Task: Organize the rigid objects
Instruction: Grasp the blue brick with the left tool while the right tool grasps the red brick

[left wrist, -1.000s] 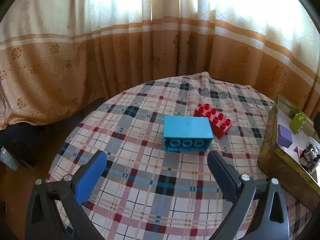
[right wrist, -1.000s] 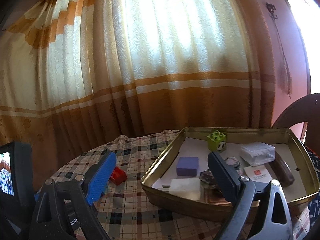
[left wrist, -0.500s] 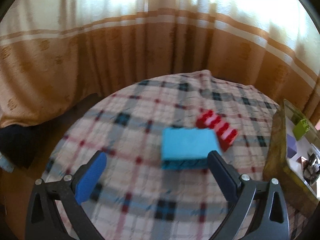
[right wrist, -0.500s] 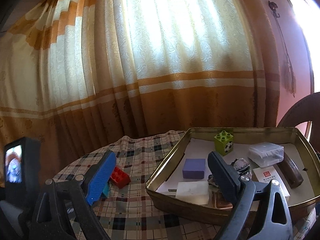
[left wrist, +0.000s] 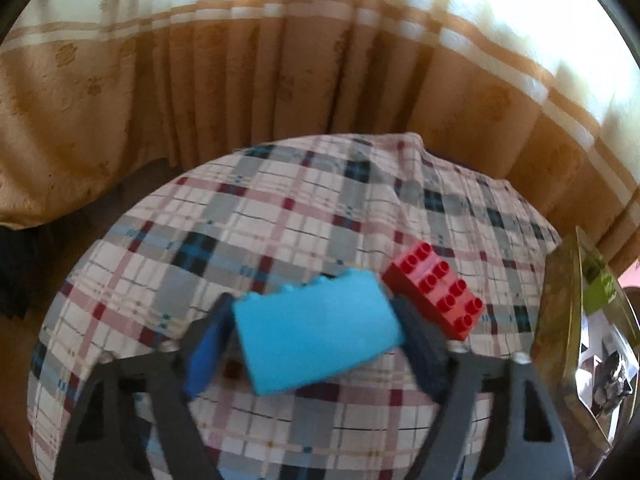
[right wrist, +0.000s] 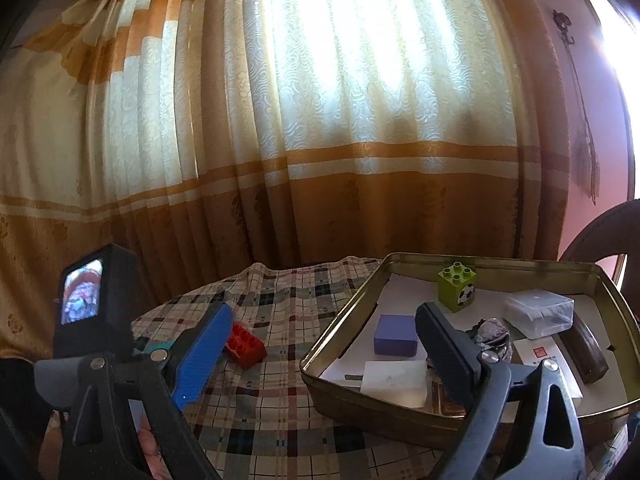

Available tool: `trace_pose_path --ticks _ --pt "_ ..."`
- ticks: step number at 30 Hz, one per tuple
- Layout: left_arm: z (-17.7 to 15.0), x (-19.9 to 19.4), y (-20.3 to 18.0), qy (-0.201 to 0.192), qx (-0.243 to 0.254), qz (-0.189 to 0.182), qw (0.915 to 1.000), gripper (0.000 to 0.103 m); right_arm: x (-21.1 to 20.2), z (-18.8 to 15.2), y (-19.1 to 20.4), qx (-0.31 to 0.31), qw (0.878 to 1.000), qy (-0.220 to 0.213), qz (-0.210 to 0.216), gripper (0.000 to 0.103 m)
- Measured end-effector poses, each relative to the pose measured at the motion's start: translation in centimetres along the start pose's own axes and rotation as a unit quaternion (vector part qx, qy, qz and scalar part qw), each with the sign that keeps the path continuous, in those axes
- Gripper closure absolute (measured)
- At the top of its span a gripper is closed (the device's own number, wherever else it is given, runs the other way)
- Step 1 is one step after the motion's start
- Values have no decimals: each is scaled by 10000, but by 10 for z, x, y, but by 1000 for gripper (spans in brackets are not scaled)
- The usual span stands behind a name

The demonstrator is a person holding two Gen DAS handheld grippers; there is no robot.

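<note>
A light blue brick (left wrist: 316,336) lies tilted on the plaid tablecloth (left wrist: 280,216) between the fingers of my left gripper (left wrist: 314,312). The jaws are closing, and both pads touch the brick's short ends. A red studded brick (left wrist: 434,296) sits just right of it, beside the right finger (left wrist: 420,340). In the right wrist view my right gripper (right wrist: 324,312) hovers open and empty in front of the gold tin tray (right wrist: 340,360), with the red brick (right wrist: 245,344) beyond its blue finger (right wrist: 200,352).
The tray holds a green brick (right wrist: 456,286), a purple block (right wrist: 396,334), a white block (right wrist: 394,378), a clear box (right wrist: 538,312), crumpled foil (right wrist: 492,332) and a brown piece (right wrist: 584,352). Curtains hang behind the round table. A chair back (right wrist: 600,236) stands at right.
My left gripper moved forward and down over the light blue brick and narrowed its jaws onto it; the brick turned askew. The right gripper stayed almost still.
</note>
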State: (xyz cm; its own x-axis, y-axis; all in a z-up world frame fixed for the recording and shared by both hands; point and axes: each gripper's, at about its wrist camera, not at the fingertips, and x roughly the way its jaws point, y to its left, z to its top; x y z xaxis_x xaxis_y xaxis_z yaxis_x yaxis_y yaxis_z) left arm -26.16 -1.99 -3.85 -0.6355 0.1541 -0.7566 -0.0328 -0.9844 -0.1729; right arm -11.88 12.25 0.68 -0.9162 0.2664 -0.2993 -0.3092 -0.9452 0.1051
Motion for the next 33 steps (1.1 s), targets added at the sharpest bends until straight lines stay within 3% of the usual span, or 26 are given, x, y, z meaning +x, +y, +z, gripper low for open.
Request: trace_pose_path --ticks 5,10,13,17,22,28,29,32,33 --pt "0 -5 15 -132 -347 -283 9989 28 2 -1 11 -285 9996 56 -25 8" --pt "4 -14 43 -472 -860 -45 9952 28 15 0 25 -497 9985 215 76 9" --pt "4 -20 50 -607 -932 329 9933 28 35 5 37 -552 9977 347 207 9" --pt "4 -21 63 -631 -1129 381 9909 28 69 9 64 -1014 9922 599 420 11" --pt "3 -18 64 -622 -1168 460 9901 28 119 4 91 -1595 9736 1434 784 39" --pt "3 -19 63 -598 -1119 524 9905 28 163 -8 85 -1340 9507 2571 1100 40" --pt "3 -19 63 -582 -1107 537 9907 28 174 -15 84 -1313 9402 2923 1156 37" --pt "3 -19 63 -577 -1092 557 9908 28 169 -14 89 -1495 9392 2866 1162 39" --pt "3 -19 63 -578 -1087 560 9908 28 167 -12 89 -1478 9397 2856 1167 44"
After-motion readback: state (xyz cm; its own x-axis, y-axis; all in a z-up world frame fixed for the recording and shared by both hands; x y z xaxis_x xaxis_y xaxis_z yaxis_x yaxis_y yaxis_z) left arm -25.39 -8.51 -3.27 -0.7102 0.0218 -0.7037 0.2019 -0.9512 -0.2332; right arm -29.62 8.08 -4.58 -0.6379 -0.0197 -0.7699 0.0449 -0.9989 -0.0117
